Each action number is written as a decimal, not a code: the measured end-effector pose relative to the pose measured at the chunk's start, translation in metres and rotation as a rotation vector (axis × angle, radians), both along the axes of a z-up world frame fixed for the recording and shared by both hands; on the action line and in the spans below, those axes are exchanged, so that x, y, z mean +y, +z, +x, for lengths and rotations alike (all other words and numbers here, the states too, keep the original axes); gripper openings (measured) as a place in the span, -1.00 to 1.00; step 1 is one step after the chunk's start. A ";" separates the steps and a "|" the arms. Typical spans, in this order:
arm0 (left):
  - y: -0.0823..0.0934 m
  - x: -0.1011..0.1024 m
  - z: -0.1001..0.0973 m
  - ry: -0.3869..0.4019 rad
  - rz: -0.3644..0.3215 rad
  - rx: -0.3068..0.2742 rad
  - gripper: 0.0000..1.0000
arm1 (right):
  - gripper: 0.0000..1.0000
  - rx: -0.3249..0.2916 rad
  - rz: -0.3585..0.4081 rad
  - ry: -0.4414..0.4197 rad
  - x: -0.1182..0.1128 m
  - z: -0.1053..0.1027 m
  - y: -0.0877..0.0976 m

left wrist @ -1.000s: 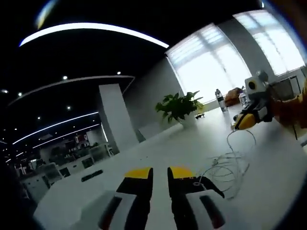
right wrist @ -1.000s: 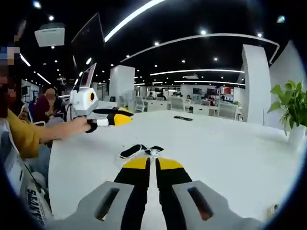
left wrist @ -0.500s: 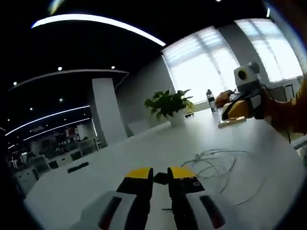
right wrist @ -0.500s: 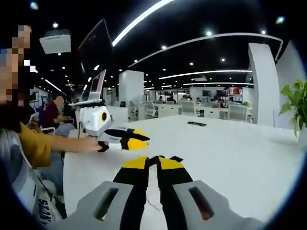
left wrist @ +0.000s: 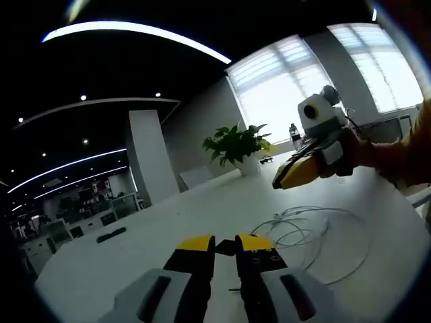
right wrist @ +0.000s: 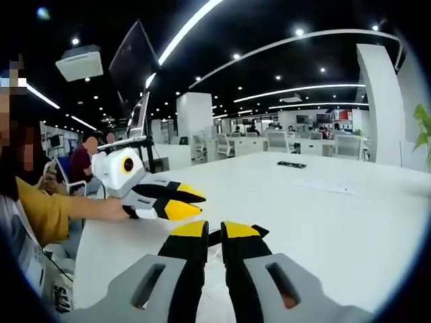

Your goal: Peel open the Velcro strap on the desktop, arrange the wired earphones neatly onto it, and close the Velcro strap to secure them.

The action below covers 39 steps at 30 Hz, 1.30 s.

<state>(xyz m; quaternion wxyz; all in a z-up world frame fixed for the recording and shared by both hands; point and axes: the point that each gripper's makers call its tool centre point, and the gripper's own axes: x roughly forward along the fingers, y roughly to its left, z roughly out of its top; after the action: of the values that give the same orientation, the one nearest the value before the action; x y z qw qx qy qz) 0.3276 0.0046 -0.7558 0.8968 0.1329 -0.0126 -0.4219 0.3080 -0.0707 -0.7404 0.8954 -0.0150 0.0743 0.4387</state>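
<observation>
**Q:** Progress on the strap, how did it look?

**A:** Early, by my judgement. The white earphones [left wrist: 316, 232] lay in loose, sprawling loops on the white table [left wrist: 202, 208], not gathered into a coil. A dark piece, which I took to be the Velcro strap [left wrist: 226, 248], showed right at the tips of the left gripper [left wrist: 225, 243]; in the right gripper view a dark flap [right wrist: 258, 231] poked out beside the tips of the right gripper [right wrist: 214, 229].

**Q:** Was either tool gripping it?

**A:** The left gripper's jaws stood close together with a narrow gap, the dark piece sitting in that gap, so it looked pinched, though I couldn't be sure. The right gripper's jaws were also nearly together; whether they clenched the flap, I could not tell.

**Q:** Strap peeled open?

**A:** Hidden by the jaws, so I couldn't say.

**Q:** What remained, then?

**A:** Most of it, I judged: coiling the cable, laying it on the strap, and pressing the strap closed around it.
</observation>
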 end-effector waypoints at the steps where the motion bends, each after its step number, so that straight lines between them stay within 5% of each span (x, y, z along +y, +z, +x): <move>1: 0.000 0.000 0.000 0.001 -0.001 -0.001 -0.68 | -0.81 -0.005 0.029 -0.003 0.000 0.002 -0.001; 3: -0.001 0.001 0.002 0.005 0.001 -0.001 -0.68 | -0.81 0.043 0.064 -0.034 -0.008 0.003 -0.003; 5: -0.001 0.002 0.003 0.005 -0.006 0.006 -0.68 | -0.80 -0.013 0.069 -0.038 -0.017 0.002 0.007; 15: -0.002 0.002 0.004 0.012 0.007 -0.001 -0.68 | -0.79 0.033 -0.065 -0.135 -0.054 -0.011 -0.024; 22: -0.001 0.004 0.006 0.016 -0.007 0.004 -0.68 | -0.77 0.021 -0.105 -0.053 -0.026 -0.046 -0.030; 26: -0.002 0.003 0.004 0.012 0.005 -0.003 -0.68 | -0.77 0.046 -0.086 -0.032 -0.012 -0.035 -0.029; 32: 0.001 0.003 0.000 -0.001 0.004 -0.012 -0.68 | -0.77 0.208 0.030 -0.005 0.007 -0.014 -0.034; 39: 0.002 -0.002 -0.004 -0.028 -0.006 0.000 -0.67 | -0.83 0.231 0.021 -0.024 0.012 -0.004 -0.041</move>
<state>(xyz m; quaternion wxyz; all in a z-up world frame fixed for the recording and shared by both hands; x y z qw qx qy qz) 0.3234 0.0028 -0.7540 0.8911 0.1299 -0.0159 -0.4344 0.3044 -0.0591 -0.7814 0.8862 0.0457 0.1725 0.4275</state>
